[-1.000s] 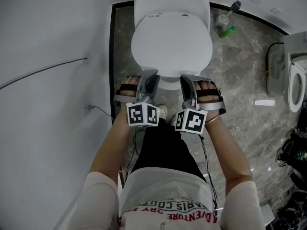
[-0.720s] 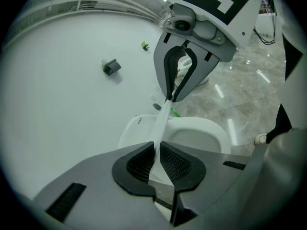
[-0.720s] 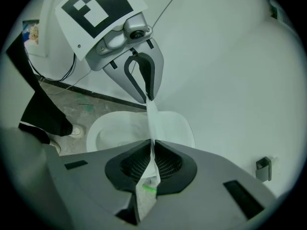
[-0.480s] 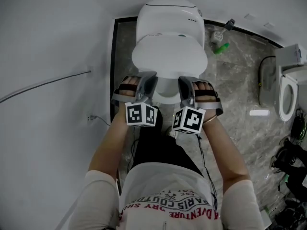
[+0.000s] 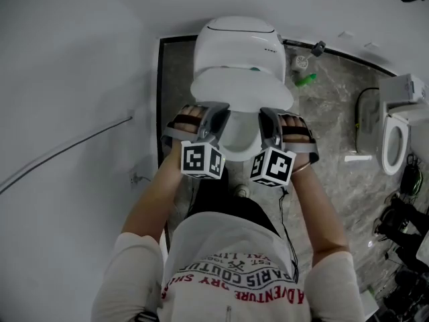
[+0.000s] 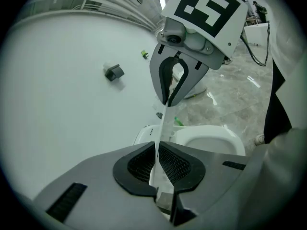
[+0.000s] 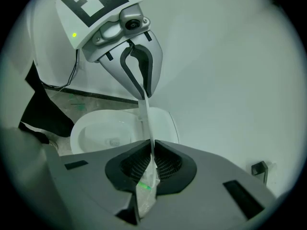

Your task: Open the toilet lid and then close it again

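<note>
Toilet bowl under half-raised lid

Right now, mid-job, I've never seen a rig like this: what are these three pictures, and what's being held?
No robot arm here: a person holds a two-jaw gripper in each hand. The wide picture is from a camera on the person's head, looking down at a white toilet on a marble floor. The other two are from cameras riding on each gripper, looking along its jaws. The left gripper and the right gripper both pinch the front edge of the lid, seen as a thin white strip between the jaws. The left one's jaws have just been closing on it. The lid is part-way up, with the bowl open below.
</note>
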The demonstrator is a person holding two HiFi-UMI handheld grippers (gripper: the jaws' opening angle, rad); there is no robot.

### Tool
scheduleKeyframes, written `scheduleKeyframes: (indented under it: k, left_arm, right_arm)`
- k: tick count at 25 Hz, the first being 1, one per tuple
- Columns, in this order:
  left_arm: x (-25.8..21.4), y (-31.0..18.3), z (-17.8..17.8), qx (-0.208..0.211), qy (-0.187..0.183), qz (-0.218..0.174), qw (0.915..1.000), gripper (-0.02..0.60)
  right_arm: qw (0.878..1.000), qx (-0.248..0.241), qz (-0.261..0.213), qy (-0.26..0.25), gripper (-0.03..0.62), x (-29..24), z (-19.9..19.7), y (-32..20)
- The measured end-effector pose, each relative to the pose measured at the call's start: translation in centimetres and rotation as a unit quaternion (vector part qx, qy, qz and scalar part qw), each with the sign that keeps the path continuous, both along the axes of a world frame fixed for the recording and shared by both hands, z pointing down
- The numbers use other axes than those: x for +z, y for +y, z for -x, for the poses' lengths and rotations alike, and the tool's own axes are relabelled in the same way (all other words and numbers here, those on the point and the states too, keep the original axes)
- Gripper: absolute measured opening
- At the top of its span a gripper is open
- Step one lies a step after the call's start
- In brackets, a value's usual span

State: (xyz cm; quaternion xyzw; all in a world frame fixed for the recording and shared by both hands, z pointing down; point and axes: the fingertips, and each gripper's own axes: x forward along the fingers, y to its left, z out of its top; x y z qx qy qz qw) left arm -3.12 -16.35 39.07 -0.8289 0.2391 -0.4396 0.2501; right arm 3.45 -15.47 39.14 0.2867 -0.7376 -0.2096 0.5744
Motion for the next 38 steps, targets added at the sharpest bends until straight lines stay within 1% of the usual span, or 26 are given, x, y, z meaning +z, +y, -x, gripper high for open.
scheduleKeyframes:
  k: [5,9,17,21,26,31,33,36,38]
  left_arm:
    - [-2.3,-4.3,0.1,0.016,0.006,0.000,0.9999,0.034]
    - [-4.3,-7.8,-0.4,0.027,0.012,0.002,0.9996,0.034]
    - [-5.4,-13.5,-1.0,0.050,0.016,0.013,0.9985,0.035]
    - [-5.7,-16.2,-1.4,0.040,0.018,0.020,0.9988,0.035]
    - [-5.9,-18.9,-1.6,0.031,0.020,0.024,0.9990,0.040]
    - [-5.6,-21.9,-1.7,0.005,0.017,0.023,0.9996,0.046]
    - [-5.5,-23.1,-1.7,-0.009,0.025,0.028,0.9993,0.049]
    - [-5.2,-24.7,-1.7,-0.035,0.054,0.047,0.9969,0.053]
    - [-5.0,-25.6,-1.6,-0.042,0.051,0.041,0.9970,0.054]
  right_arm:
    - [1.000,0.019,-0.009,-0.005,0.030,-2.3,0.0,-4.4]
    - [1.000,0.024,-0.006,-0.006,0.030,-4.2,-0.4,-7.9]
    - [0.999,0.051,-0.004,-0.014,0.031,-5.4,-1.0,-13.9]
    - [0.998,0.051,-0.001,-0.023,0.031,-5.8,-1.4,-16.6]
    - [0.999,0.025,-0.005,-0.032,0.031,-6.0,-1.6,-19.2]
    - [0.999,0.012,0.002,-0.044,0.031,-5.8,-1.7,-22.1]
    - [0.999,0.009,0.003,-0.048,0.031,-5.7,-1.7,-23.2]
    - [0.999,0.007,0.007,-0.045,0.032,-5.3,-1.8,-24.7]
    - [0.999,0.005,0.011,-0.046,0.031,-5.0,-1.7,-25.7]
